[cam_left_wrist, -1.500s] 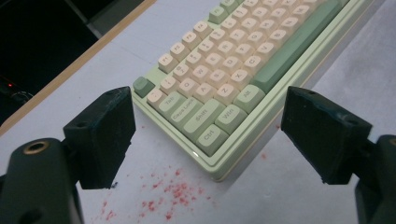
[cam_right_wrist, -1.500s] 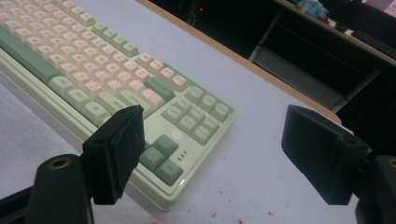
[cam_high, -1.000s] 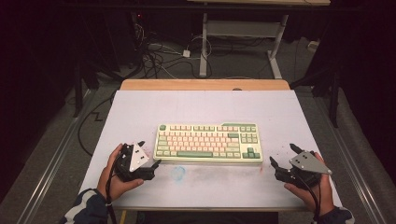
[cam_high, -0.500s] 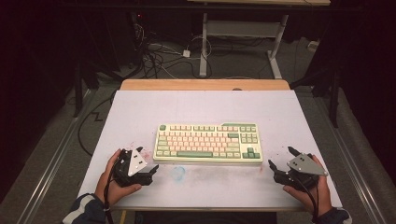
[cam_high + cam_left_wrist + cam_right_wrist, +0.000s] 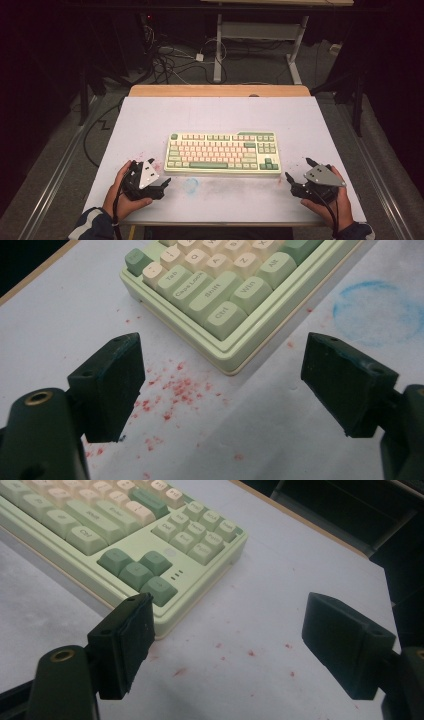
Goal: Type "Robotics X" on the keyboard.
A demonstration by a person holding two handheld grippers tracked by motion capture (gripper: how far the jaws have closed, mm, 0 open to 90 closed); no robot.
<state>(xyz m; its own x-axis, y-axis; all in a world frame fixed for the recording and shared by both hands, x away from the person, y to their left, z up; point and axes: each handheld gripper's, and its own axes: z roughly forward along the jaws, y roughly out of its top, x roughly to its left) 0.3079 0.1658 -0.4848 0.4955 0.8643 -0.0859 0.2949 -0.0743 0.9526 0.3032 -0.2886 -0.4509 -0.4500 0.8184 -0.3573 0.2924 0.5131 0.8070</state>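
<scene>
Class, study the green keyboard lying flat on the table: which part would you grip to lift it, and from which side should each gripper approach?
Probably the two short ends. The keyboard lies flat, long and low, so the left gripper could come in from its left end and the right gripper from its right end, jaws closing over the thin case edge. Both are open and flank those ends.

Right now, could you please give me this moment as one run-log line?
left gripper: open, empty, facing near-left corner of keyboard | right gripper: open, empty, at its near-right corner | keyboard: flat on table, untouched
</scene>
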